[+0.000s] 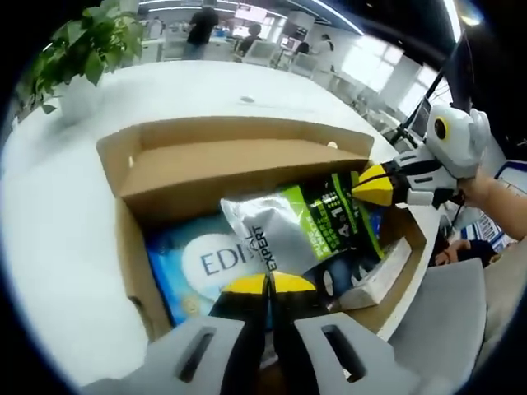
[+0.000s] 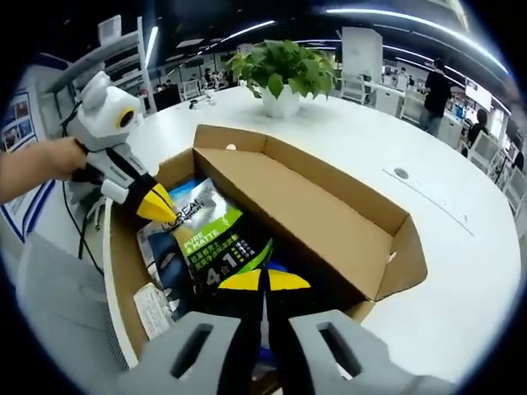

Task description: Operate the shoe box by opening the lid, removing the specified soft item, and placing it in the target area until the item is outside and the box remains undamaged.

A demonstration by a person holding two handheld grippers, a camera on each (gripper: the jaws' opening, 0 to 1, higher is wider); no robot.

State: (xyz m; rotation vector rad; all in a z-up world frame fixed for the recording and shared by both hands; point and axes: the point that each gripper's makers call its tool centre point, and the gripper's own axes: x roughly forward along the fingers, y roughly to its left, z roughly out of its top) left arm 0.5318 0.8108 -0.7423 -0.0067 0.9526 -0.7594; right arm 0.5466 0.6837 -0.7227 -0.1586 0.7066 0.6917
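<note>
**Already open, pouch not yet out**

Left claw (image 1: 268, 284) pressed together on the near edge of the silver-green pouch (image 1: 309, 226); right claw (image 2: 263, 281) likewise pinched on the opposite end. Both corners gripped, pouch low inside the shoe box (image 1: 132, 239), over a blue pack (image 1: 193, 263) and a white item (image 1: 383, 276). Lid (image 2: 305, 206) folded back, undamaged. Remaining, by judgement: lift clear, set down on white tabletop (image 2: 461, 271).

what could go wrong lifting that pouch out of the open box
1. Both the left gripper and the right gripper pinch opposite edges of the silver, green and black soft pouch; pulling apart could tear it or let it slip.
2. The pouch lies close to the raised lid of the brown cardboard shoe box, so lifting might snag or crease it.
</note>
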